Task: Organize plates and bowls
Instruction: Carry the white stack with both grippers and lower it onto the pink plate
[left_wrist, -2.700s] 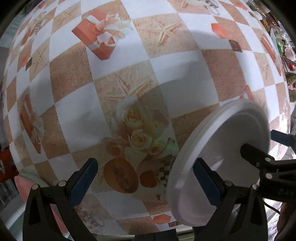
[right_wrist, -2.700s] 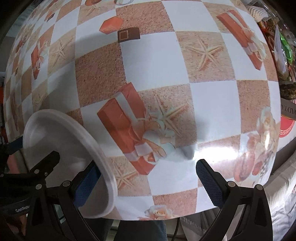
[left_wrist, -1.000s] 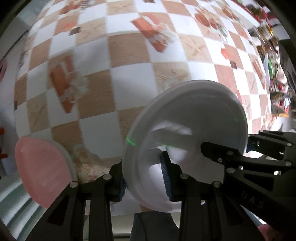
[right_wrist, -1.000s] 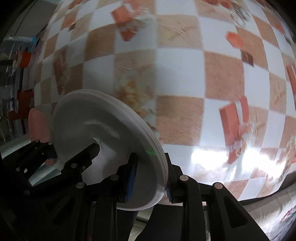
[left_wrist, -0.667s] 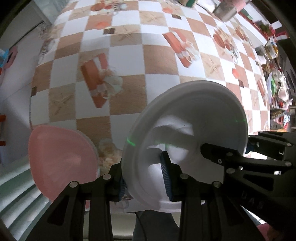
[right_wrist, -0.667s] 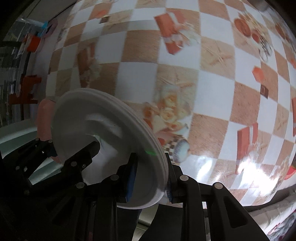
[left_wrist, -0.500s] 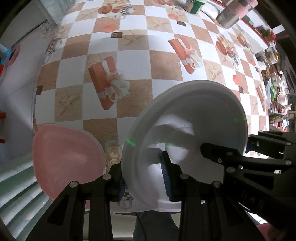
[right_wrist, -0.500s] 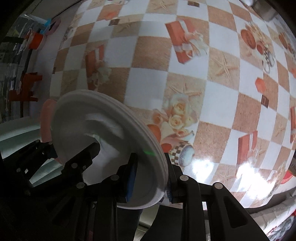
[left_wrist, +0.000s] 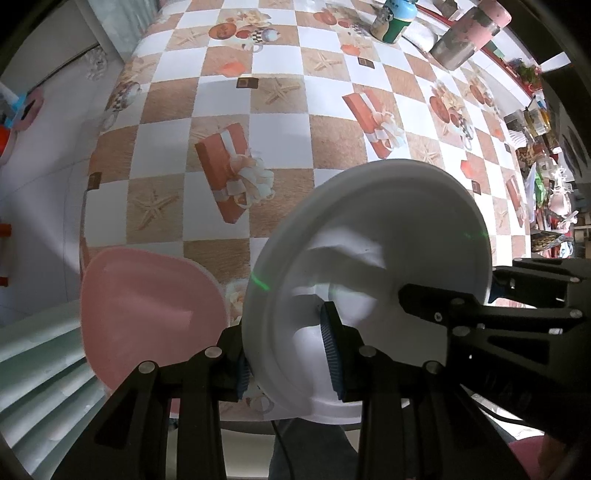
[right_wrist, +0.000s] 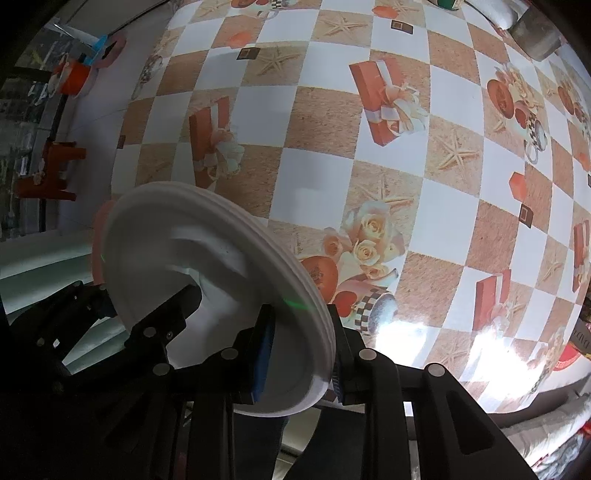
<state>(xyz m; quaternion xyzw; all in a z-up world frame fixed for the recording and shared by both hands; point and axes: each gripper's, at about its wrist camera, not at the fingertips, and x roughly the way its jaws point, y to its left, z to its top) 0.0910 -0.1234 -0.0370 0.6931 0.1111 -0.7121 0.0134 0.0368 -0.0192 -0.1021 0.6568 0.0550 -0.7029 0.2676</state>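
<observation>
A white plate (left_wrist: 388, 236), or a thin stack of them judging by the ridged rim (right_wrist: 295, 280), hangs in the air above the checkered tablecloth (left_wrist: 280, 110), tilted almost on edge. Both tools have it. The left gripper (left_wrist: 288, 354) is clenched on the rim at one side, one blue pad (left_wrist: 330, 350) pressed inside the dish and the other behind it. The right gripper (right_wrist: 299, 354) grasps the opposite rim the same way, its fingers reaching in from the far side of the plate. Both point steeply down at the table.

Just beside the plate, at the table's near corner, sits a pink plate (left_wrist: 147, 310); nothing lies in it. Far across the cloth stand a green-and-white bottle (left_wrist: 395, 18) and a pink-capped jar (left_wrist: 465, 33).

A few seconds ago the left jaws stood wide open with the white plate low by the cloth. Since then both have closed on it and lifted it, so far more of the table and the pink plate now shows.
</observation>
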